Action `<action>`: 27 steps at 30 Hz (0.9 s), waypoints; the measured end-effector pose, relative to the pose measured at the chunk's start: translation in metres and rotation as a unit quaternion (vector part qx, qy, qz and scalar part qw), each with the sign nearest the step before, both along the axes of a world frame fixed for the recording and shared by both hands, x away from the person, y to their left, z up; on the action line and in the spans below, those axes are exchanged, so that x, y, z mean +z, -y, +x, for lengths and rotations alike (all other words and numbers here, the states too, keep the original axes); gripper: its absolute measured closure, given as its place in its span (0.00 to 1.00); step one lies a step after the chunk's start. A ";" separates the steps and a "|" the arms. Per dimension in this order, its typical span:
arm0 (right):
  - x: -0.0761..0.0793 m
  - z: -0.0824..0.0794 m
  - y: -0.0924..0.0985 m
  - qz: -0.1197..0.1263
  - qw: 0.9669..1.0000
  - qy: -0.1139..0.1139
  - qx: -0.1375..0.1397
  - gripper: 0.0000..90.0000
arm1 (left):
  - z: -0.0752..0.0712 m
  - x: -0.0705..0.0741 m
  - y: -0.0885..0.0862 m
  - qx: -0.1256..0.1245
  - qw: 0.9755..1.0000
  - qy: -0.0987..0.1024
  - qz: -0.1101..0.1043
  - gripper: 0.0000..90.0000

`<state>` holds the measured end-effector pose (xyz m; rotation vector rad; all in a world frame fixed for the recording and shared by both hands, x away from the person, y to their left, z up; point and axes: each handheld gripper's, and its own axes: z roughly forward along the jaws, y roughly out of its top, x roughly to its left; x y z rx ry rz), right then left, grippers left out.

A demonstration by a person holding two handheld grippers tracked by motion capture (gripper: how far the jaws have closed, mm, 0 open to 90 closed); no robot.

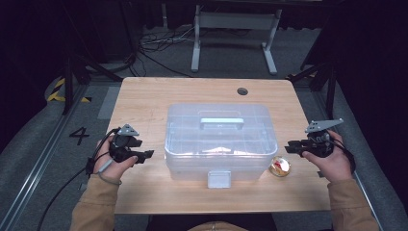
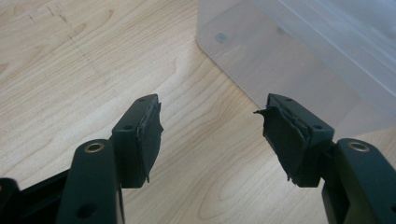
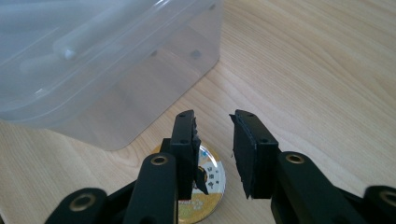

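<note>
A clear plastic box (image 1: pixel 220 137) with a shut lid, a top handle (image 1: pixel 222 121) and a front latch (image 1: pixel 219 179) stands mid-table. A small round gold tin (image 1: pixel 280 166) lies by its front right corner. My left gripper (image 1: pixel 149 154) hovers left of the box, pointing at it; in the left gripper view its jaws (image 2: pixel 212 105) stand wide open over bare wood, with the box corner (image 2: pixel 299 51) ahead. My right gripper (image 1: pixel 288 147) is right of the box, jaws (image 3: pixel 213 116) narrowly apart with nothing between them, above the gold tin (image 3: pixel 212 182) and near the box wall (image 3: pixel 93 65).
The wooden table (image 1: pixel 144 96) has a cable hole (image 1: pixel 242 91) at the back. Beyond it stand a grey desk frame (image 1: pixel 235 29) and loose cables on the floor. A cable trails from the left gripper over the table's left edge.
</note>
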<state>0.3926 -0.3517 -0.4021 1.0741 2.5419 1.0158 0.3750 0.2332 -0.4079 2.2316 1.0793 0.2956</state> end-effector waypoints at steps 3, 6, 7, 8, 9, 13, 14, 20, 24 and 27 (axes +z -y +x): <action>-0.001 -0.003 0.004 0.003 1.000 -0.004 -0.006 0.77 | 0.002 0.000 0.003 -0.004 1.000 -0.002 0.002 0.41; -0.002 -0.006 0.005 0.003 1.000 -0.005 -0.007 0.77 | 0.003 0.004 0.005 -0.006 1.000 0.001 -0.004 0.41; -0.002 -0.006 0.005 0.003 1.000 -0.005 -0.007 0.77 | 0.003 0.004 0.005 -0.006 1.000 0.001 -0.004 0.41; -0.002 -0.007 0.007 0.004 1.000 -0.004 -0.010 0.77 | 0.003 0.006 0.006 -0.007 1.000 0.004 -0.005 0.41; -0.002 -0.007 0.008 0.005 1.000 -0.004 -0.012 0.77 | 0.003 0.009 0.007 -0.009 1.000 0.006 -0.010 0.41; -0.003 -0.009 0.012 0.009 1.000 -0.005 -0.020 0.76 | 0.003 0.017 0.008 -0.011 1.000 0.011 -0.021 0.40; -0.003 -0.009 0.012 0.009 1.000 -0.005 -0.020 0.76 | 0.003 0.019 0.008 -0.013 1.000 0.012 -0.021 0.40; -0.005 -0.014 0.015 0.012 0.999 -0.010 -0.028 0.75 | 0.006 0.034 0.012 -0.032 0.999 0.017 -0.027 0.40; -0.006 -0.018 0.015 0.011 0.999 -0.009 -0.029 0.75 | 0.008 0.045 0.013 -0.039 0.999 0.020 -0.032 0.40; -0.007 -0.019 0.014 0.012 0.999 -0.012 -0.031 0.75 | 0.009 0.058 0.013 -0.045 0.998 0.029 -0.038 0.40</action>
